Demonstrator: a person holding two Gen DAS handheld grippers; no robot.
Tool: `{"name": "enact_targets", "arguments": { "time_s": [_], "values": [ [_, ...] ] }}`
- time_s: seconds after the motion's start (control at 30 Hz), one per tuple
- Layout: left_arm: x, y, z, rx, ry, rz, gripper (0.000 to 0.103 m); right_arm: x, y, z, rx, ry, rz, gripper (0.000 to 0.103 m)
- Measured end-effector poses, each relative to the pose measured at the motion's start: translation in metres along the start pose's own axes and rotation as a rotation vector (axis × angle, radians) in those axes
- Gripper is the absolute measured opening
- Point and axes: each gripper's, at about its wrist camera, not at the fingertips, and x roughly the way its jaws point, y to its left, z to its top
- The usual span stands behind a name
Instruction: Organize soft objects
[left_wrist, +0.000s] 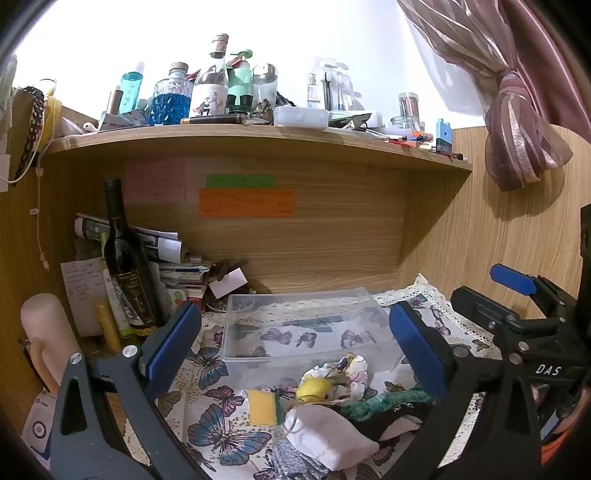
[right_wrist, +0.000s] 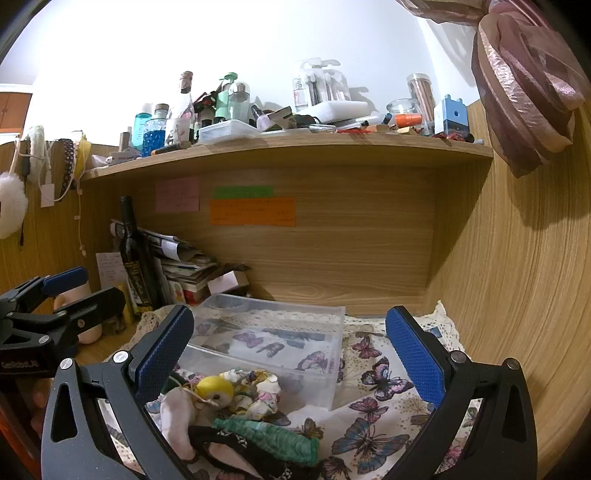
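Hovering: left gripper (left_wrist: 295, 354), right gripper (right_wrist: 290, 354) | both agape | soft pile (right_wrist: 236, 413) below-between fingers

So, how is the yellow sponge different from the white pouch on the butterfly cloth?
The yellow sponge is a small flat block with straight edges; the white pouch is larger, rounded and wrinkled. The sponge has a green layer on one side, while the pouch has a thin cord at its neck. The sponge lies apart at the left; the pouch touches the pile of fabrics. Both lie outside the clear box.

A dark wine bottle (left_wrist: 123, 258) stands beside stacked papers (left_wrist: 173, 266) under the shelf (left_wrist: 258, 142).
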Motion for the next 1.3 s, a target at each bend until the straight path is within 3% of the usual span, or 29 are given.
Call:
{"name": "enact_targets", "arguments": {
  "time_s": [1.3],
  "values": [
    [-0.0007, 0.006, 0.0009, -0.004, -0.009, 0.003, 0.103, -0.0016, 0.002, 0.0031, 0.012, -0.004, 0.013, 0.103]
  ]
}}
